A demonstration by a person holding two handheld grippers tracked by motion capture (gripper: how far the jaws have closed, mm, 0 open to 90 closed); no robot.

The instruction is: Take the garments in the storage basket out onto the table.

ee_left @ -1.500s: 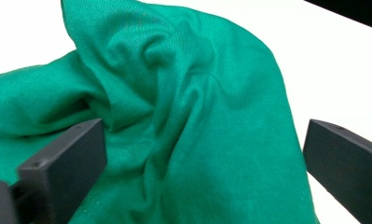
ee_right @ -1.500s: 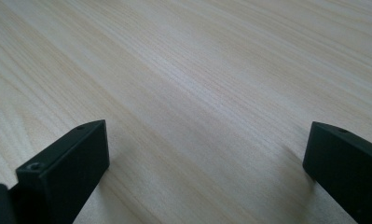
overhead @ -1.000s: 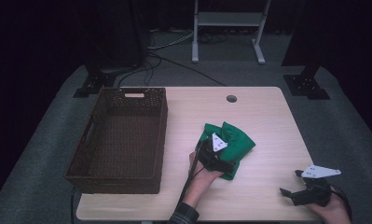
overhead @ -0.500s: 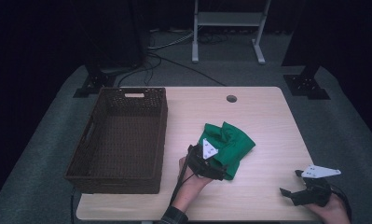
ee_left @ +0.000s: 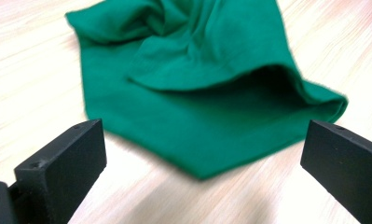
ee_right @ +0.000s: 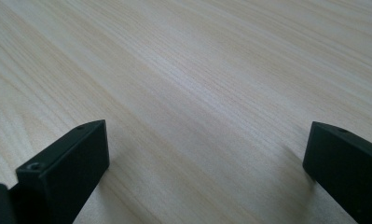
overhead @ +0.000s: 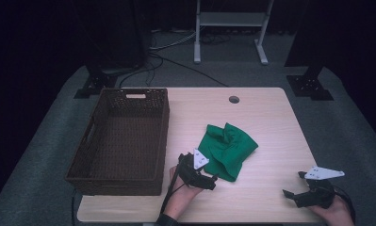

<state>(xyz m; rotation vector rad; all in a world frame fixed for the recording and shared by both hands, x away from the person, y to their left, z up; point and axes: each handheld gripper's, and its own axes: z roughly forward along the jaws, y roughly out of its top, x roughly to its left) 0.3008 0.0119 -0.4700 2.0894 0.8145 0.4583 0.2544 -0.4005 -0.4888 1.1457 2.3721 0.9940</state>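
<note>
high view, cloth: a crumpled green cloth point(overhead: 227, 149) lies on the light wooden table point(overhead: 270, 117), right of centre, well apart from the basket.
high view, basket: a dark wicker basket point(overhead: 122, 136) stands on the left part of the table; nothing shows inside it.
high view, left gripper: the left gripper point(overhead: 209, 181) sits at the cloth's near left edge, just beside it, held in a hand point(overhead: 183, 195).
high view, right gripper: the right gripper point(overhead: 294, 190) rests near the table's near right corner, well apart from the cloth.
left gripper view: jaws spread wide and holding nothing; the cloth point(ee_left: 207, 88) lies just ahead of them, with a folded flap lifted so a dark pocket opens beneath, a detail the high view does not give.
right gripper view: jaws wide apart and empty, over bare table point(ee_right: 197, 93) grain.
</note>
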